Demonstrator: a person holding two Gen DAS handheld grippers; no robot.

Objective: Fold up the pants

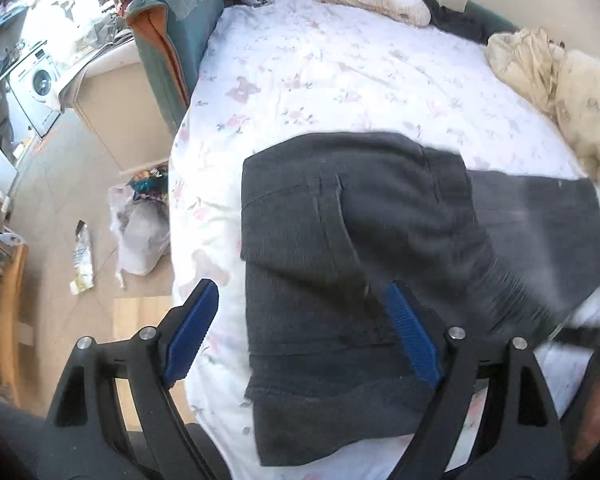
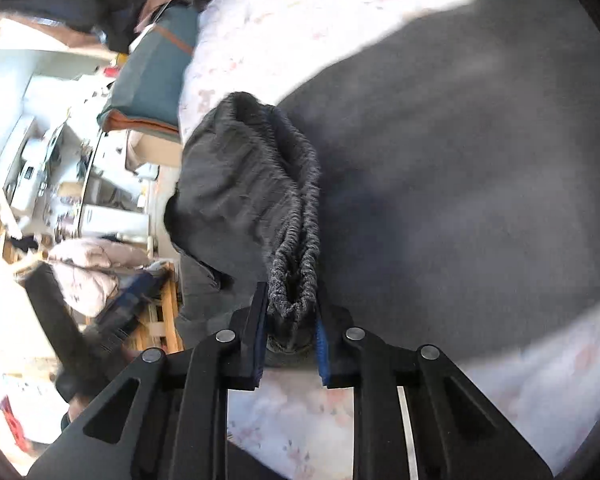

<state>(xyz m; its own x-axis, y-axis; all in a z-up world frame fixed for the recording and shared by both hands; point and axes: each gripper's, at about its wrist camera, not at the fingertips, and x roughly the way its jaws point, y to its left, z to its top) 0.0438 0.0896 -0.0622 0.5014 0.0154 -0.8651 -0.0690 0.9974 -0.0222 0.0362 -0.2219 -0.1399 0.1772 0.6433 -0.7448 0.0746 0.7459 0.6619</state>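
Pants (image 1: 340, 216): dark grey, partly folded on the flowered bed sheet (image 1: 300, 72).
Left gripper (image 1: 300, 320): jaws wide, empty, above the near fold.
Right gripper (image 2: 292, 320): jaws narrow, clamping the bunched elastic waistband (image 2: 296, 216).
Handling: soft, light and floppy; best gripped at the thick waistband or hems.

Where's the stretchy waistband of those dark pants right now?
In the right wrist view the waistband is bunched between the pads of the right hand-held gripper, lifted above the floral sheet.
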